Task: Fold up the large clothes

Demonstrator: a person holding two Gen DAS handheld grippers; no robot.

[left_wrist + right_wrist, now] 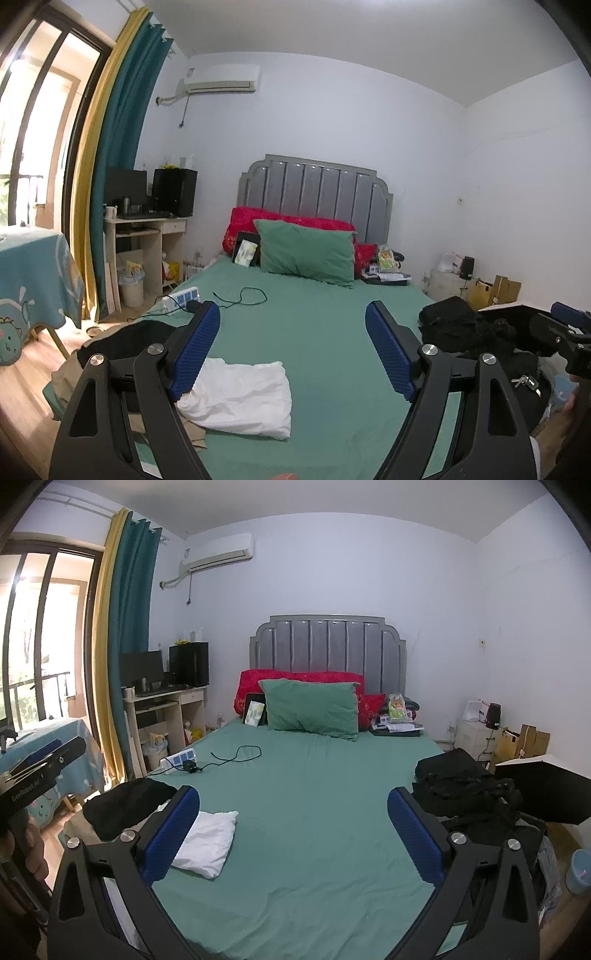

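The left gripper [291, 354] was held up above the near end of the bed [325, 332]. Its 2 blue pads [195, 354] stood far apart, and nothing was between them. The right gripper [293, 834] was held the same way, with its pads [170, 838] wide apart and nothing in them.

A white folded cloth [240, 395] lay flat on the green sheet near the foot of the bed, on the left side. In the left wrist view it sat low down, just under and beside the left pad, and part of it was hidden behind that pad. The gripper was up in the air and was not touching it. In the right wrist view the same white cloth [210, 842] showed next to the left pad too, and a corner of it was hidden.

A black cloth [125, 808] lay in a heap at the left edge of the bed, just past the white one. Another pile of black clothes [461, 790] sat on the right side of the bed, near the right pad of the right gripper.

Farther up the bed were a white power strip [181, 297] and a thin black cable [243, 295]. A green pillow [306, 254] leaned on red pillows [258, 218] by the grey headboard [314, 184].
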